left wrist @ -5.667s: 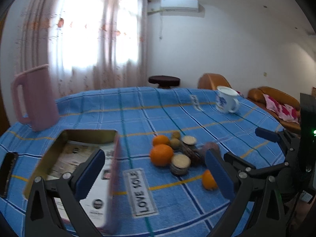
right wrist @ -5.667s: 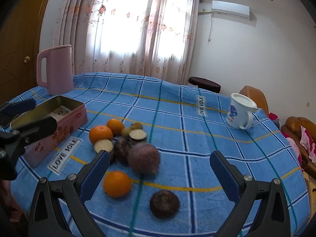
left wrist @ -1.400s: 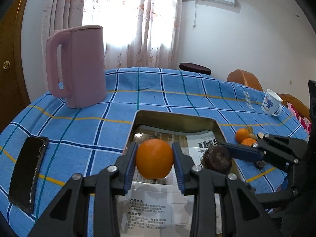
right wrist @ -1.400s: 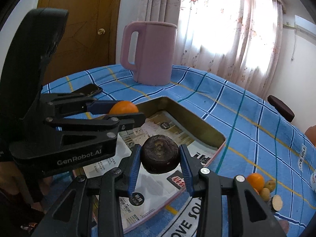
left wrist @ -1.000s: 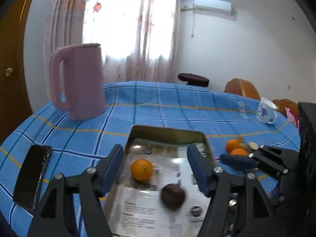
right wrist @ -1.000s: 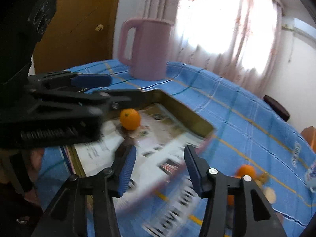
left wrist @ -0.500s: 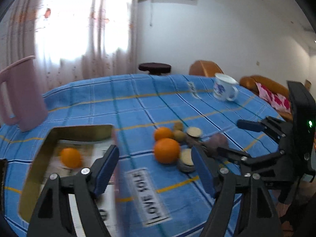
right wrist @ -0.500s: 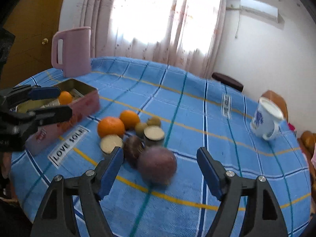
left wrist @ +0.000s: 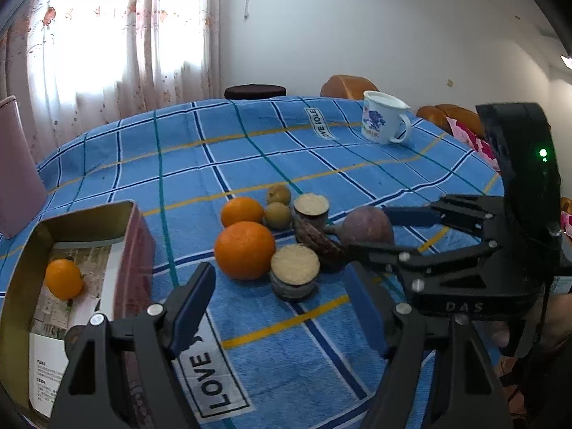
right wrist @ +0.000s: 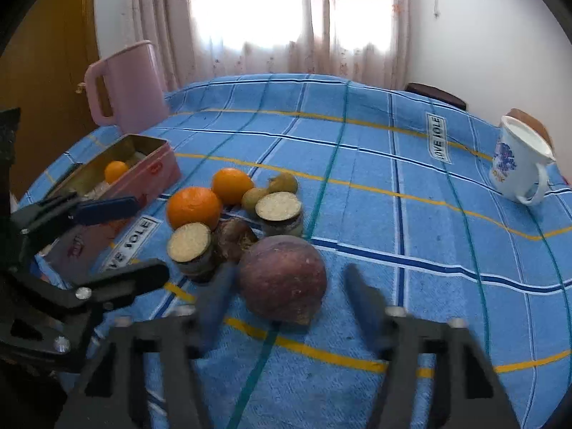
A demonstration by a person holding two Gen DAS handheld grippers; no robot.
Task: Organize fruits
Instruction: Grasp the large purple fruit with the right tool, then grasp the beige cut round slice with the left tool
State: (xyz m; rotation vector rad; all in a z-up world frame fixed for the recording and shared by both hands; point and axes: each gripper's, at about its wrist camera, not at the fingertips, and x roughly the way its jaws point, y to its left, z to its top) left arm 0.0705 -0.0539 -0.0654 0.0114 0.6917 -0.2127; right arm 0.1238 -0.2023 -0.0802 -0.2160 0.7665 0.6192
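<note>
A: A bright room with curtains (right wrist: 286,18) over a sunlit window, white walls, and a counter (left wrist: 250,150) under a blue checked cloth.

B: Going left to right, what's on it?

A: A pink jug (right wrist: 125,82) at the far left. Near it a pink tin box (right wrist: 143,168), lined with printed paper, with one small orange (left wrist: 64,279) inside. Just beside the box lies the fruit pile: a large orange (left wrist: 245,250), a second orange (left wrist: 242,211) behind it, two small brownish fruits (left wrist: 278,195), two cut pieces with pale faces (left wrist: 295,264), a dark wrinkled fruit (right wrist: 234,236) among them, and a big purple fruit (right wrist: 282,279) on the right. Far right stands a white mug (right wrist: 518,164) with a blue flower print.

B: And the grippers?

A: The left gripper (left wrist: 279,307) hangs over the cloth in front of the pile, jaws apart and easing inward, gripping nothing; the nearer cut piece sits just beyond them. The right gripper (right wrist: 289,300) has the purple fruit between its jaws, which are closing. They look blurred, with a gap visible on the right side, so no firm grip shows.

B: Anything in the way?

A: The pile is tight; the purple fruit touches the dark one. In the left camera's view, the right gripper crosses in front of the purple fruit.
</note>
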